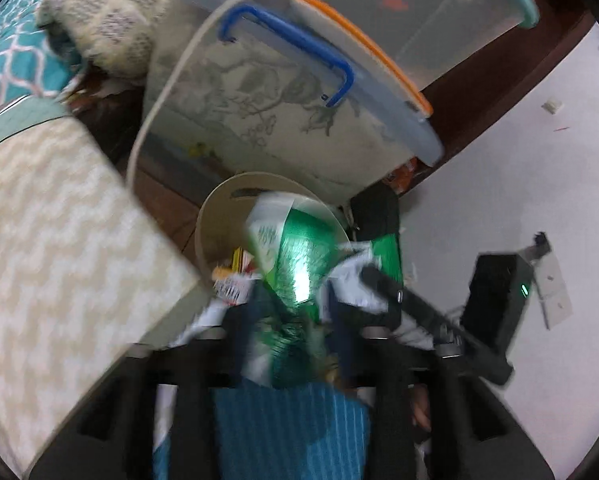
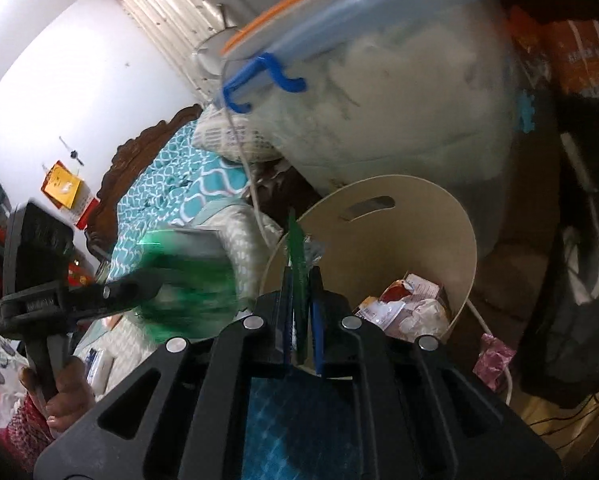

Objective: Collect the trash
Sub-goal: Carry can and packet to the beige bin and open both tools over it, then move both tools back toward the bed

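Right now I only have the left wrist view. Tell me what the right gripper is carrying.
Observer: The right gripper is shut on a thin green wrapper strip, seen edge-on.
Operator: Say where it sits against the bin.
Observer: In the right wrist view it overlaps the left rim of the beige bin.
Operator: Report any trash outside the bin.
Observer: A crumpled pink wrapper lies on the floor right of the bin, beside a white cable.

Left gripper (image 1: 295, 312) apparently parted — right gripper (image 2: 299, 276) clamped shut.
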Action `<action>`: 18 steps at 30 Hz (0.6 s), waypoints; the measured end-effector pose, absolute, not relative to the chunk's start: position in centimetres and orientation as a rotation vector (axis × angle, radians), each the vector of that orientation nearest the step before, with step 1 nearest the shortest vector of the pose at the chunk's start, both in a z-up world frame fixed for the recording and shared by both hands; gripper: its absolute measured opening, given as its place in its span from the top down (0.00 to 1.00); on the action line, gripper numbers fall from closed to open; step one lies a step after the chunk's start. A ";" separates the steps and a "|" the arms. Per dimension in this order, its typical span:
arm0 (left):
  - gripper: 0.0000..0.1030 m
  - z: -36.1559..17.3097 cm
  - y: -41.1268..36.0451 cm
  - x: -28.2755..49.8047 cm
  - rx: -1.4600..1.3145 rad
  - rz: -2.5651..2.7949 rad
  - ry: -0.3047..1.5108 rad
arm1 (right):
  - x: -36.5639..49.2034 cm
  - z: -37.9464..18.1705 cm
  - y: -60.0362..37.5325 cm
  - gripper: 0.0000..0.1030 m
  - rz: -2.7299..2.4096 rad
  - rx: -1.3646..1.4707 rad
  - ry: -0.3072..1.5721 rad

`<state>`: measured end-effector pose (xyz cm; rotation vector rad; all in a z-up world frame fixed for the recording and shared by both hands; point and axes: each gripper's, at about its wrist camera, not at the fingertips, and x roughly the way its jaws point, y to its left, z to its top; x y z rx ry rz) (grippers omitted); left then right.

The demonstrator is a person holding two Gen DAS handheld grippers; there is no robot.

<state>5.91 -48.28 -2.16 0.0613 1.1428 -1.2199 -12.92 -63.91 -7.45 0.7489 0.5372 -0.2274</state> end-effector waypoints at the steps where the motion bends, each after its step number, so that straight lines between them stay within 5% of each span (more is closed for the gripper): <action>1: 0.40 -2.6 -50.0 5.9 0.083 -1.193 1.135 | -12.5 -8.1 -64.5 0.80 -0.218 0.786 0.544; 2: 0.40 -2.9 -50.7 6.0 0.095 -1.183 1.137 | -12.4 -8.6 -64.8 0.55 -0.217 0.815 0.544; 4: 0.40 -3.3 -51.7 5.9 0.108 -1.183 1.155 | -12.9 -8.7 -65.2 0.21 -0.248 0.842 0.495; 18: 0.39 -1.3 -34.3 2.9 0.102 -1.086 1.011 | -12.0 -6.7 -58.7 0.26 -0.041 0.914 0.419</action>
